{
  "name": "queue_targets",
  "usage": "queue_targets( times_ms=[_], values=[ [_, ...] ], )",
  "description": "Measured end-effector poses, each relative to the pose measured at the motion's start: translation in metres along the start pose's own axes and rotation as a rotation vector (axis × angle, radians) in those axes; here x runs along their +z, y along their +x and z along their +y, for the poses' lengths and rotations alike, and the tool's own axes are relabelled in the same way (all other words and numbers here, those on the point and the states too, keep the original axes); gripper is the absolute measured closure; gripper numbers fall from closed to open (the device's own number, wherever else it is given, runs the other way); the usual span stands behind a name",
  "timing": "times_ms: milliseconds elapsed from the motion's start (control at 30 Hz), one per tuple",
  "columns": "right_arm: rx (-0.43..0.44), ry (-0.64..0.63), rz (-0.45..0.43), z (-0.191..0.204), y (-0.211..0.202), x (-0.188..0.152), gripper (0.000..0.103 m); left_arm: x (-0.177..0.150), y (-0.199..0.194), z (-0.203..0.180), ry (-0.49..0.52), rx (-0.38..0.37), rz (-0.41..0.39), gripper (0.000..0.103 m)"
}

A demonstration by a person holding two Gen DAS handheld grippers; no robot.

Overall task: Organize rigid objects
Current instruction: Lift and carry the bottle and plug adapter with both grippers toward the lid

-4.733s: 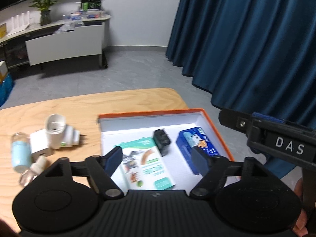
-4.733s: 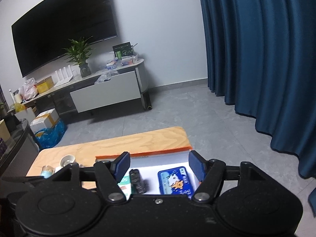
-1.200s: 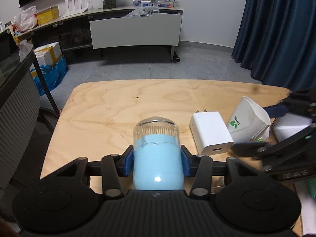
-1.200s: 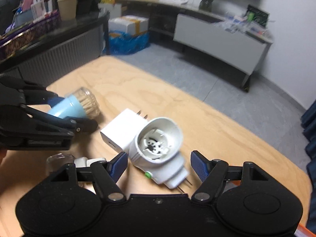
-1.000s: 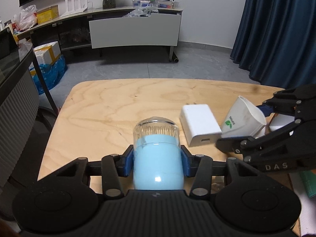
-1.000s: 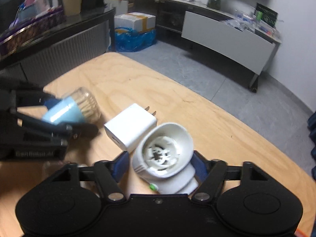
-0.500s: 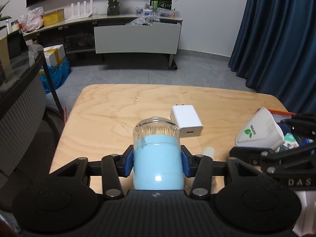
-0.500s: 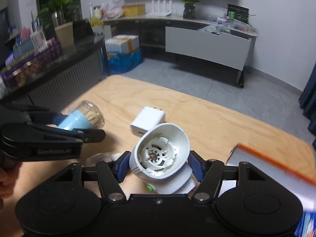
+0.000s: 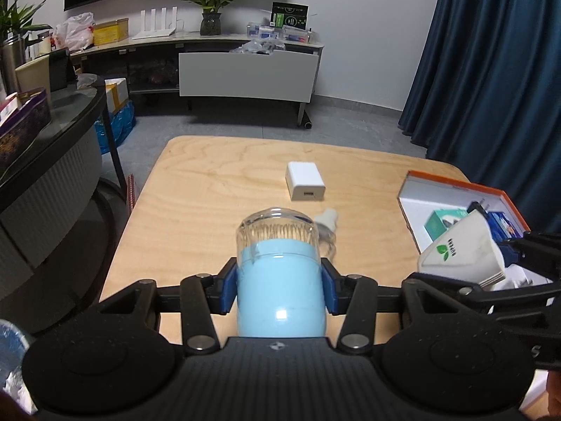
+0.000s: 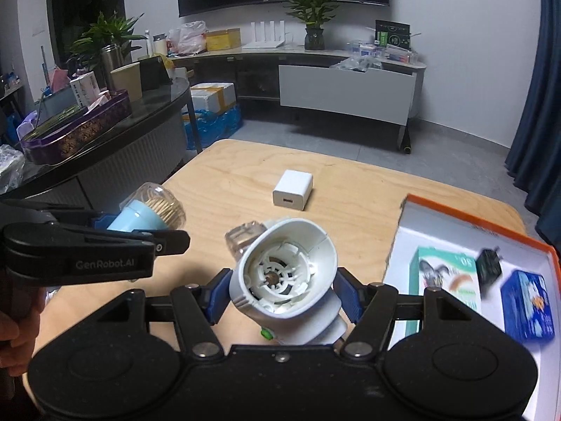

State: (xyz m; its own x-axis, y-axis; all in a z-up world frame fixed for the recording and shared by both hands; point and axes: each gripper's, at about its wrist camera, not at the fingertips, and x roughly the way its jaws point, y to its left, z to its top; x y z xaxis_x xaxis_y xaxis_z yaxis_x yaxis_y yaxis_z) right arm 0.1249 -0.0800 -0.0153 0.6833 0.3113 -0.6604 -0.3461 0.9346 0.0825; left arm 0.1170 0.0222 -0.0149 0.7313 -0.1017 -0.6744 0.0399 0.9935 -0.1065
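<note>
Pale-blue plastic, smooth and cylindrical: in the left wrist view my left gripper (image 9: 279, 286) is clamped on a pale-blue toothpick jar with a clear domed cap (image 9: 278, 273), long axis running straight out along the fingers. The orange-rimmed white cardboard box (image 9: 455, 184) sits at mid right of the frame, with my right gripper between it and me. A white square wall charger (image 9: 305, 186) lies on the blond plywood table (image 9: 217, 189), upper centre.

Right wrist view: my right gripper (image 10: 282, 298) is clamped on a white ribbed plastic plug-in device with a flared mouth (image 10: 287, 272), mouth tilted toward the upper left. Box at lower right, just beside these jaws; I judge this hand nearer and first to drop.
</note>
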Motion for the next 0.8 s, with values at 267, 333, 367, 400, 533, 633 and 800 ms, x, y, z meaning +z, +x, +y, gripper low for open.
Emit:
queue_targets(
  times_ms=[267,333,367,400,533,633,800],
  values=[
    [0.000,-0.004,-0.008,0.011,-0.024,-0.015,0.027,-0.013,-0.022,0.000,-0.014,0.001,-0.020,0.056],
    [0.007,0.003,-0.011,0.012,-0.027,-0.016,0.027,-0.014,-0.025,0.000,-0.015,0.001,-0.023,0.056],
    [0.007,0.003,-0.014,0.013,-0.029,-0.018,0.027,-0.016,-0.027,0.000,-0.016,0.002,-0.026,0.056],
    [0.005,0.002,-0.014,0.013,-0.030,-0.019,0.027,-0.016,-0.029,-0.001,-0.015,0.003,-0.029,0.056],
    [0.008,0.005,-0.017,0.014,-0.035,-0.023,0.027,-0.019,-0.034,-0.001,-0.022,0.001,-0.034,0.056],
    [0.005,0.009,-0.024,0.012,-0.039,-0.025,0.027,-0.020,-0.036,-0.003,-0.018,-0.004,-0.040,0.056],
    [-0.008,0.019,-0.027,0.008,-0.043,-0.030,0.027,-0.023,-0.039,-0.006,-0.009,-0.017,-0.042,0.056]
  ],
)
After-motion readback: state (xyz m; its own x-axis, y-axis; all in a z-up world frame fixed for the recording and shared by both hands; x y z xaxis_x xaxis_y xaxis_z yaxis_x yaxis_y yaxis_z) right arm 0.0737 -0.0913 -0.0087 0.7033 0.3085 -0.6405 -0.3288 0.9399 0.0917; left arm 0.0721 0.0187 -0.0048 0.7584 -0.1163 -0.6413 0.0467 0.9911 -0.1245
